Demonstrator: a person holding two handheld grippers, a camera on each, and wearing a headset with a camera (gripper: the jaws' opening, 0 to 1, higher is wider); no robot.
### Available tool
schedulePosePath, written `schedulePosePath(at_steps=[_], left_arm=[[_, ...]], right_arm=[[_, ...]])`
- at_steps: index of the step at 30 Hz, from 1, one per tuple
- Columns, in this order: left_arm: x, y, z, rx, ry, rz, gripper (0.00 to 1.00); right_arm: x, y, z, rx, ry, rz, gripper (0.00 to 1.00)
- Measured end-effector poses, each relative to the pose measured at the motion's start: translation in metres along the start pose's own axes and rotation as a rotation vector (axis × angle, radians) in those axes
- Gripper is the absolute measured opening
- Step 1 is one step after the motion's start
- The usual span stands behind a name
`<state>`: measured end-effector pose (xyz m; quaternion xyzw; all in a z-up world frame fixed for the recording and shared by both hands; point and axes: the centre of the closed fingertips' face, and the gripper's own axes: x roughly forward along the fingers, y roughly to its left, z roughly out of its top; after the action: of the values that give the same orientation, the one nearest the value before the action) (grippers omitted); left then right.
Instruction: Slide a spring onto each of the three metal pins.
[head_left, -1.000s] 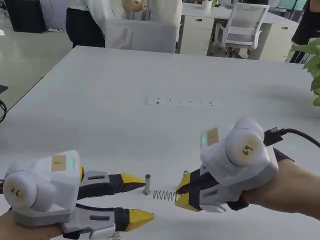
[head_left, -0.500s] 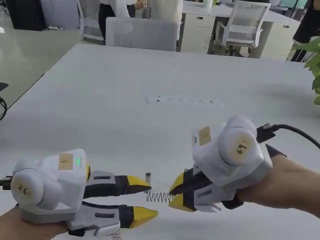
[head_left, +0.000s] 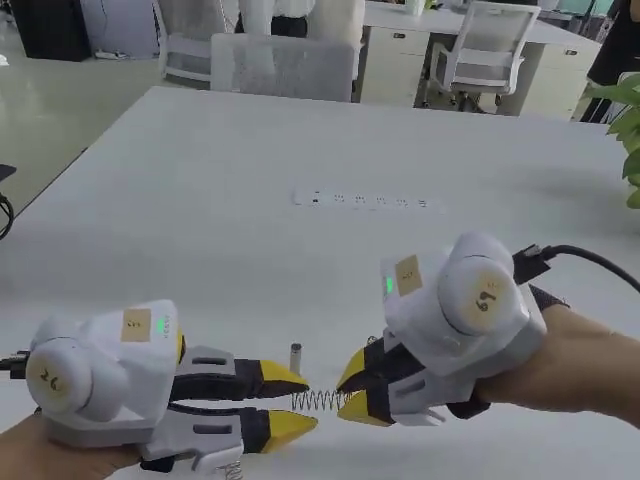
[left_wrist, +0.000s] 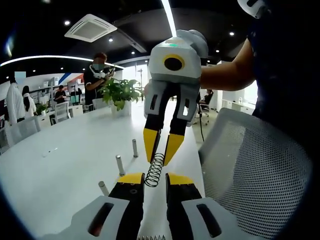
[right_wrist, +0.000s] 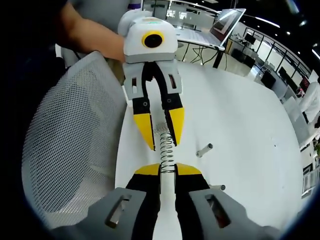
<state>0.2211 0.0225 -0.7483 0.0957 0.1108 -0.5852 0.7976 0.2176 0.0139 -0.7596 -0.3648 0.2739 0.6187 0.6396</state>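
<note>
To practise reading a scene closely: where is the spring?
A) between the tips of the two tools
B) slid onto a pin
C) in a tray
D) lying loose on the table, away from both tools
A: the spring runs from the right tool to the left tool, and the pins stand bare.

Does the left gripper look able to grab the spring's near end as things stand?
Probably yes: the spring reaches between the left gripper's open jaws; the right gripper holds its far end.
</note>
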Motion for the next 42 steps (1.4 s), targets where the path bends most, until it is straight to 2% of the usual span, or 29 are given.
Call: schedulePosePath(at_steps=[14,26,39,42], left_arm=[[0.003,-0.005,-0.002,0.005,0.014,-0.023,0.04],[0.004,-0.009,-0.001,0.006,0.025,-0.053,0.02],[0.003,-0.013,0.003,0.011,0.020,-0.067,0.02],[0.002,-0.012,0.006,0.003,0.005,-0.065,0.02]], right_arm=[[-0.001,0.005,-0.002,-0.024,0.005,0.022,0.07],[-0.003,0.008,-0.004,0.001,0.000,0.048,0.08],[0.001,0.011,-0.005,0.001,-0.006,0.067,0.09],[0.001,0.010,-0.004,0.001,-0.016,0.066,0.09]])
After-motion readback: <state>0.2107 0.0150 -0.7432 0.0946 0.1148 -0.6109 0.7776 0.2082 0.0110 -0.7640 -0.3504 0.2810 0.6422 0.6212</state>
